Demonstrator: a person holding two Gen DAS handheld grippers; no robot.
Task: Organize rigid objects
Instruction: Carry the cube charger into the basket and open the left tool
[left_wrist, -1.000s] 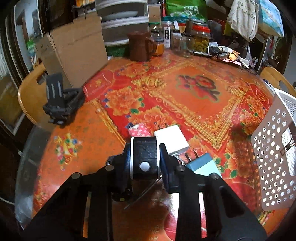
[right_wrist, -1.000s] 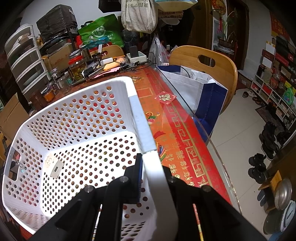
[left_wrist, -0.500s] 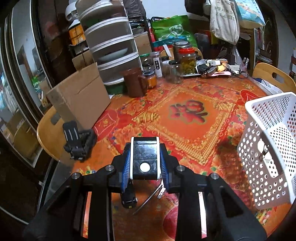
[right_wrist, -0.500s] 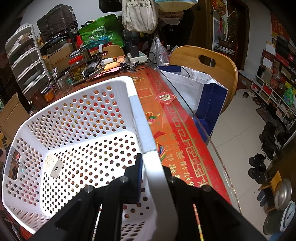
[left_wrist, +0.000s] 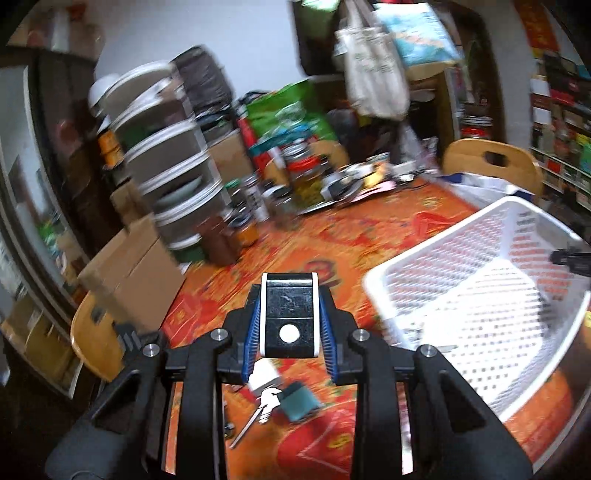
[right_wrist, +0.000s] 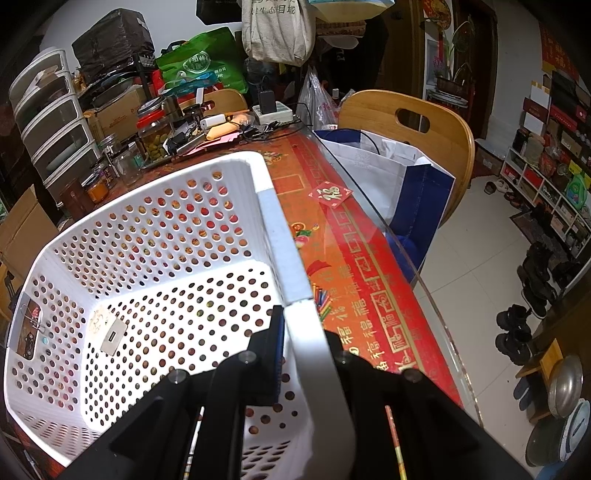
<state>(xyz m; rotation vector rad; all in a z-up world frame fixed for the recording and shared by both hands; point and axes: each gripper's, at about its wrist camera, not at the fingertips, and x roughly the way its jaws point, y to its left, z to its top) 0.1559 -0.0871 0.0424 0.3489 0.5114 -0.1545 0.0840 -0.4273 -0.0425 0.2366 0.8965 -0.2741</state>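
Observation:
My left gripper (left_wrist: 289, 321) is shut on a black-and-white box-shaped device (left_wrist: 289, 314) and holds it high above the table, left of the white perforated basket (left_wrist: 480, 295). My right gripper (right_wrist: 303, 354) is shut on the basket's near rim (right_wrist: 295, 288). Inside the basket lie a small silver USB part (right_wrist: 112, 336) and a clipped card (right_wrist: 27, 328) on the left wall. Below the left gripper, on the red tablecloth, lie a white charger (left_wrist: 264, 378), a teal box (left_wrist: 299, 400) and a thin metal tool (left_wrist: 247, 424).
Jars, a brown mug (left_wrist: 218, 240), stacked drawers (left_wrist: 166, 166) and a cardboard box (left_wrist: 136, 266) crowd the table's far and left side. Wooden chairs (right_wrist: 417, 125) stand around it, one holding a white and blue bag (right_wrist: 399, 177). The glass table edge (right_wrist: 424, 295) runs at the right.
My left gripper has lifted the black-and-white device up from the table and swung right toward the basket; the view is blurred by motion. The right gripper stays shut on the rim.

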